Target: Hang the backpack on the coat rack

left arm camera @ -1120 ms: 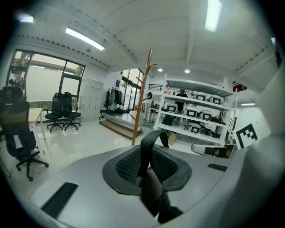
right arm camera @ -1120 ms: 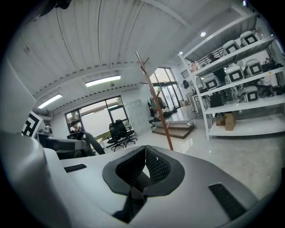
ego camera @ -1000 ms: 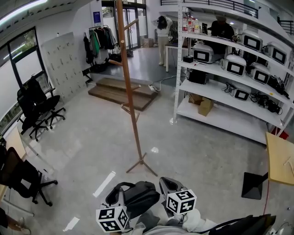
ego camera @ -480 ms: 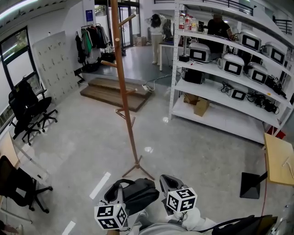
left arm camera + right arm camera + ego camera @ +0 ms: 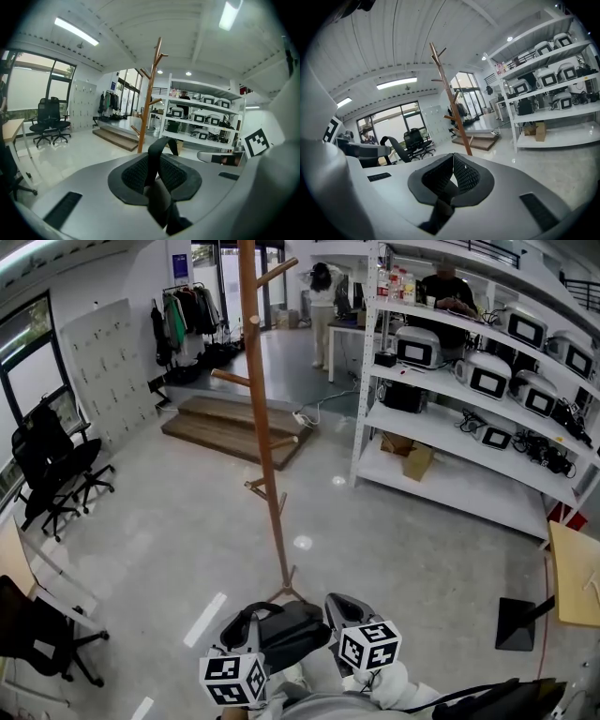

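The backpack [image 5: 286, 634] hangs low in front of the person, just short of the coat rack [image 5: 265, 446]. The left gripper [image 5: 157, 176] is clamped on its top strap [image 5: 156, 147], and the right gripper [image 5: 451, 180] looks closed on another strap. The loop should be lifted high and dropped over an upturned peg [image 5: 279, 274]. The shelves [image 5: 450, 381] stand right and the office chairs [image 5: 56, 465] well left, so only the lower pegs [image 5: 258, 486] might snag the bag.

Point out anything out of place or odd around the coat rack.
Nothing looks damaged or spilled. The coat rack stands upright with bare pegs. The one loose item is what seems to be a white power strip and cable, lying on the floor beside the wooden step, which could be a trip hazard.
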